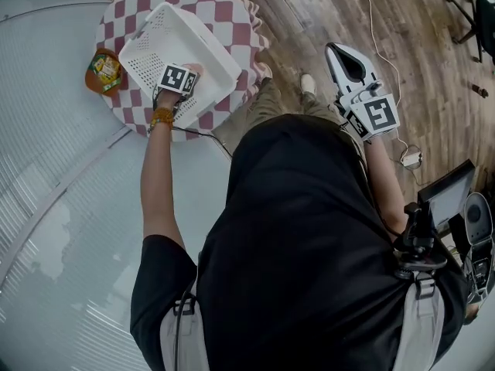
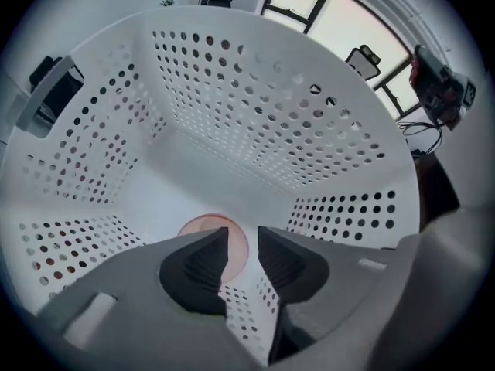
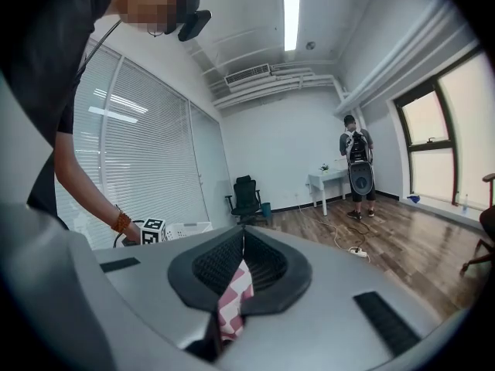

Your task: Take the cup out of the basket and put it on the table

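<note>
An orange cup (image 1: 103, 70) with a yellow and green top stands on the checked table (image 1: 224, 10), at its left edge, outside the white perforated basket (image 1: 203, 39). My left gripper (image 1: 182, 69) is at the basket's near wall. In the left gripper view it (image 2: 242, 242) is open, its jaws on either side of that wall's rim (image 2: 249, 309) without pressing it. It looks into the basket (image 2: 255, 91), where a pale pink round shape (image 2: 234, 247) shows on the floor. My right gripper (image 1: 332, 49) hangs over the wooden floor, away from the table, shut (image 3: 244, 236) and holding nothing.
The round table carries a red-and-white checked cloth, a strip of which shows through the slit below the right jaws. A cable (image 1: 379, 29) runs over the wooden floor. A second person (image 3: 357, 165), a white desk (image 3: 329, 180) and an office chair (image 3: 247, 195) stand at the room's far end.
</note>
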`<state>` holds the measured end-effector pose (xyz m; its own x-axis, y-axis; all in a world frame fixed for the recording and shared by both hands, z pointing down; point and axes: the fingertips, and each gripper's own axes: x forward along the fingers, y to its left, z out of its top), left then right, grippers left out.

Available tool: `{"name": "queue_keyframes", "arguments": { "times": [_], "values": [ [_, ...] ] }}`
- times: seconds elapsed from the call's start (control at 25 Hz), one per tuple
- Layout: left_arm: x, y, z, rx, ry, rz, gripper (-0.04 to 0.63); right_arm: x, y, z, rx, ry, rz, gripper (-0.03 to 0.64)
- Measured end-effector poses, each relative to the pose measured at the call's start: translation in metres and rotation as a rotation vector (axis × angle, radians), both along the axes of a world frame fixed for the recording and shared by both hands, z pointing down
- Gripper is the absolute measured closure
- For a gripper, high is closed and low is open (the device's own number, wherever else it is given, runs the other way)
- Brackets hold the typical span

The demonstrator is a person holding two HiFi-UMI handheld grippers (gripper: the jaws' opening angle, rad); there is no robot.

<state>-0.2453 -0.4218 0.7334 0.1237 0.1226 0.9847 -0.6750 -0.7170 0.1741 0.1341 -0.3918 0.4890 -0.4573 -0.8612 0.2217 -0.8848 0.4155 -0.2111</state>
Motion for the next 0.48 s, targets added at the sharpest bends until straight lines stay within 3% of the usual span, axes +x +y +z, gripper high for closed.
{"name": "queue_keyframes", "arguments": {
  "times": [0.48],
  "values": [
    [0.009,0.005,0.029,-0.077,-0.078,0.083,0.477,0.024,0.008,-0.002,-0.017,-0.009,0.079,0.606]
  ]
}}
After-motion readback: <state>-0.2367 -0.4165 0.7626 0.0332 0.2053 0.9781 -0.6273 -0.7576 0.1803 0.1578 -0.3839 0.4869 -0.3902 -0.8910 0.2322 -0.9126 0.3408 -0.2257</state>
